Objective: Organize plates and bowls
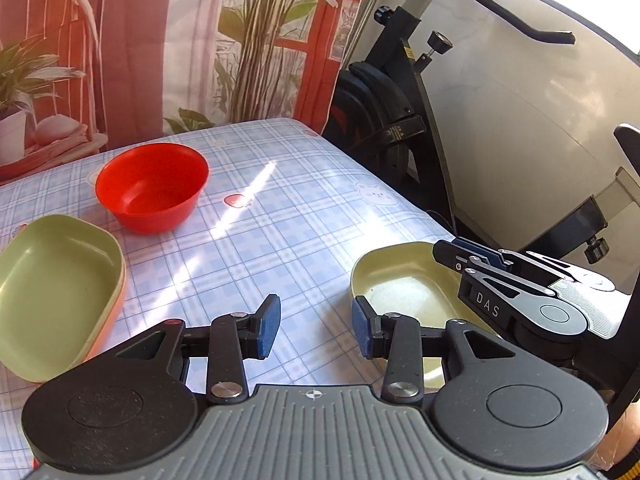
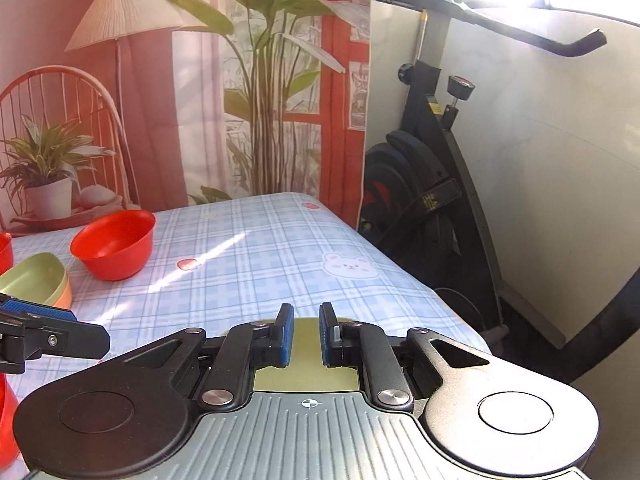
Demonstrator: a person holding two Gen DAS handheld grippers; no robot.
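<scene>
The fingers of the left gripper are spread apart above the checked tablecloth, with nothing between their blue pads. The fingers of the right gripper stand closer together, with a narrow gap between the pads. A patch of pale green shows in and below that gap, but whether the pads touch it cannot be told from the right wrist view. From the left wrist view, the right gripper reaches in over the far rim of a pale green plate with rounded corners, which sits at the near right corner of the worktop. Whether its fingers pinch that rim cannot be told.

A red bowl stands upright toward the far left of the worktop. Near it, on the left, a green plate of the same shape rests nested on an orange one, whose edge shows beneath it. In the right wrist view the edge of another red thing shows at the far left border, too cropped to identify. An exercise bike stands beyond the right edge of the worktop, beside a printed backdrop of plants and a lamp.
</scene>
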